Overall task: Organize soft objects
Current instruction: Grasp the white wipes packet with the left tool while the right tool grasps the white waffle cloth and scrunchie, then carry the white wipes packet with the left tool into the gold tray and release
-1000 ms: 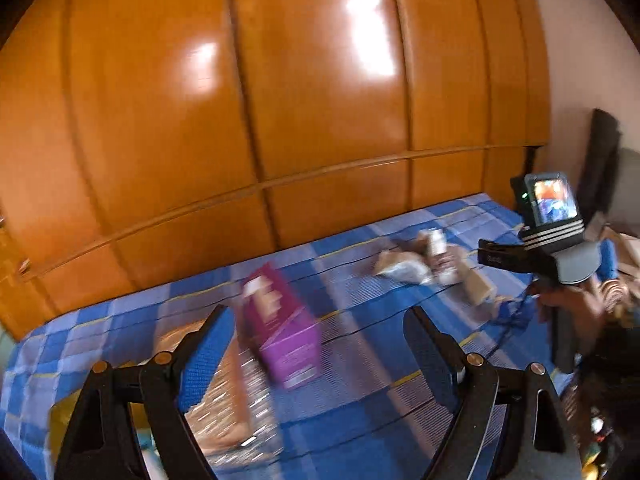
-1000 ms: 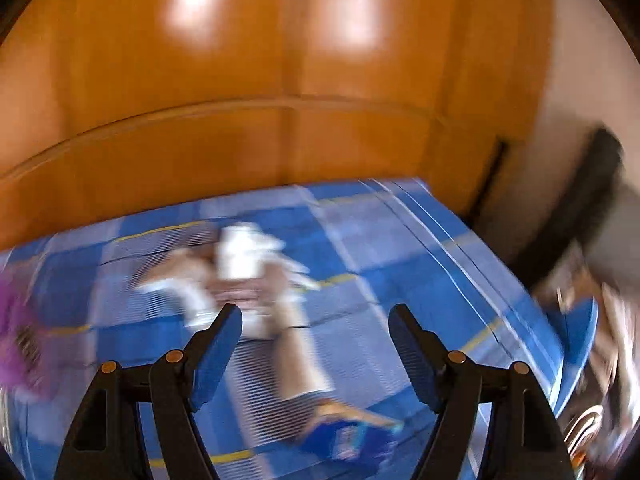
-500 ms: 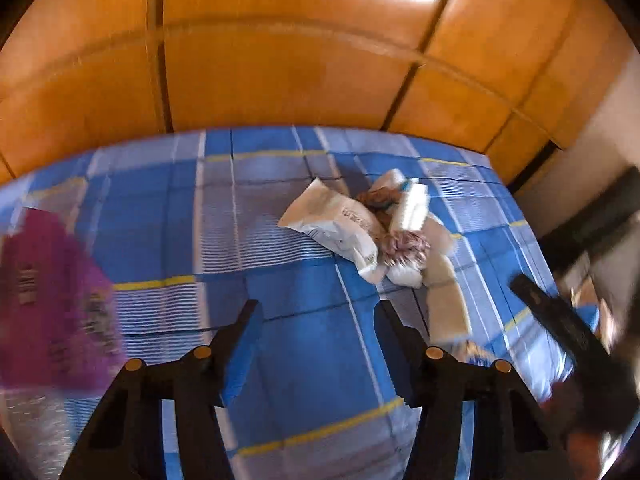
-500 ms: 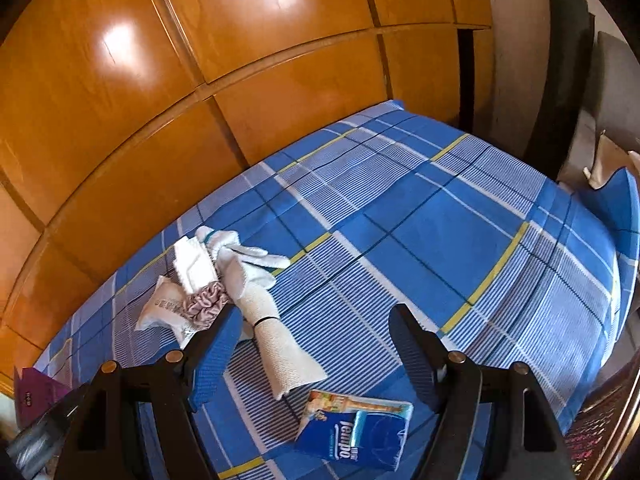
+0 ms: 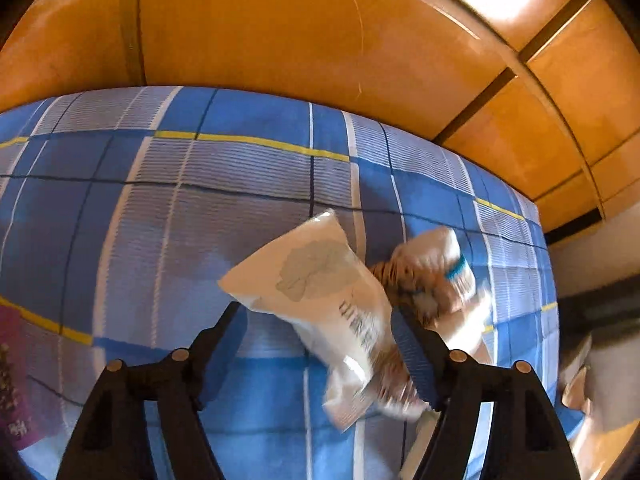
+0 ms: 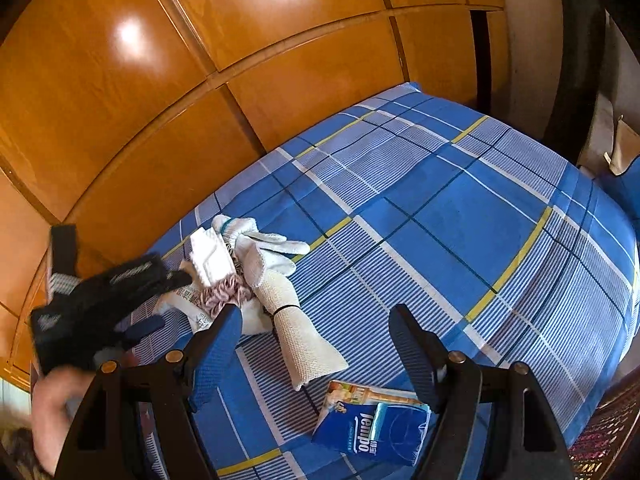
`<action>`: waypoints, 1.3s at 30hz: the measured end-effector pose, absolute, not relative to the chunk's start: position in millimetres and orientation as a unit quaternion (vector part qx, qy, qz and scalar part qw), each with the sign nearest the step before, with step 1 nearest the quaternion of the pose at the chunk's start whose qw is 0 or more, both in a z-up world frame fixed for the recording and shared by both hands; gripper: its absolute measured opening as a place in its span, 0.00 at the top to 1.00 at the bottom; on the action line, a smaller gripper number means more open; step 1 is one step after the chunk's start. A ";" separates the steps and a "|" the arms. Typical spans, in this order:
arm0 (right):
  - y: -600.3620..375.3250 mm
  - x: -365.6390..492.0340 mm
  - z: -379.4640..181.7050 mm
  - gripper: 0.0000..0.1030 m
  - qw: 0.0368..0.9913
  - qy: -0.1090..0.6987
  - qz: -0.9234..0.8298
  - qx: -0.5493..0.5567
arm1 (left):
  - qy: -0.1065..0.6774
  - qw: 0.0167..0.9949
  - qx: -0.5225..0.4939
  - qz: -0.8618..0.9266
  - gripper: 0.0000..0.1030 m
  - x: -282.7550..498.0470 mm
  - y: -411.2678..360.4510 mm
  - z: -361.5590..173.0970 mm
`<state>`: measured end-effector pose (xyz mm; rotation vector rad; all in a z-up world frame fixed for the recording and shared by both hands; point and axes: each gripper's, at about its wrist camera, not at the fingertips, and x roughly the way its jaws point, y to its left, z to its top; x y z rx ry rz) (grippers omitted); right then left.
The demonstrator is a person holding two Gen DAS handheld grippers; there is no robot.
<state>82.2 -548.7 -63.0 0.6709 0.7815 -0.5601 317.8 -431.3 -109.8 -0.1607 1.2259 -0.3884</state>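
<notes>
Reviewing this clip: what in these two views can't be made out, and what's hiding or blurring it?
- Left wrist view: print on the white pouch is motion-blurred; the pile behind it is smeared.
- Left wrist view: purple item is cut off by the edge.
- Right wrist view: the left hand-held gripper blocks the pile's left side.
- Right wrist view: tissue pack is partly behind the right hand-held gripper.

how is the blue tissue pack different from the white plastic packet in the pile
The blue tissue pack lies alone near the right gripper, while the white plastic packet is part of the heap with the gloves. The tissue pack is boxy with bold white lettering; the packet is flat, crinkled, with grey print. Both rest on the blue plaid bedspread.
</notes>
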 end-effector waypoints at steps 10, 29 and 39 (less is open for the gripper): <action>-549.1 84.4 -67.3 0.32 0.831 0.376 -0.254 0.321 | 0.552 0.807 -0.018 -0.209 0.38 310.2 -421.1 -121.3; -488.1 139.4 -99.5 0.40 0.809 0.497 -0.079 0.304 | 0.525 0.811 0.035 -0.257 0.39 191.7 -287.6 -124.1; -497.1 188.1 -139.3 0.51 0.764 0.522 -0.140 0.354 | 0.512 0.815 0.037 -0.268 0.38 189.9 -289.5 -133.5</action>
